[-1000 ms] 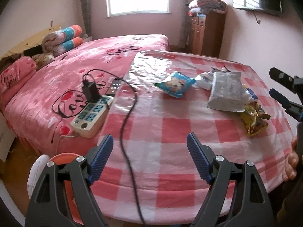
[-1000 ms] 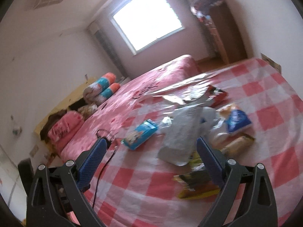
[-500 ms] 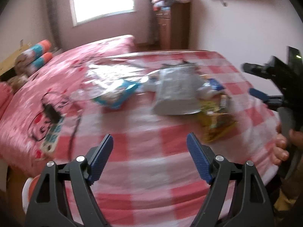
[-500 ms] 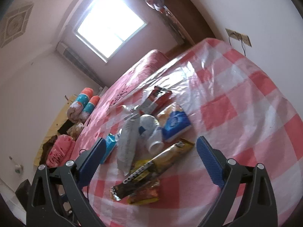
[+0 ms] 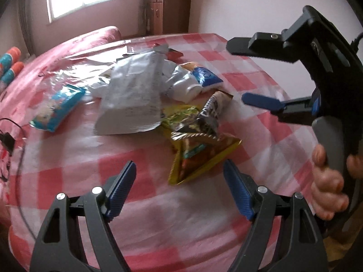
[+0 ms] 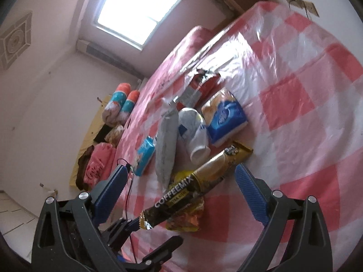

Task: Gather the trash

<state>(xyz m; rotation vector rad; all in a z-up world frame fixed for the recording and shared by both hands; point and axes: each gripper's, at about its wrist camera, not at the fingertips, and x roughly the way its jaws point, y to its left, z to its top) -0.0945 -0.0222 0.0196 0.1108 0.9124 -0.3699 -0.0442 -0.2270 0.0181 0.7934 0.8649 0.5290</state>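
Checked table [image 5: 140, 176] has the trash pile mid-top: silver bag [image 5: 133, 95], then yellow wrapper [image 5: 199, 158]. Left gripper [image 5: 179, 181] and right gripper [image 6: 179, 181] both gape wide, empty. Best bet: drop straight over one wrapper, pinch its edge.
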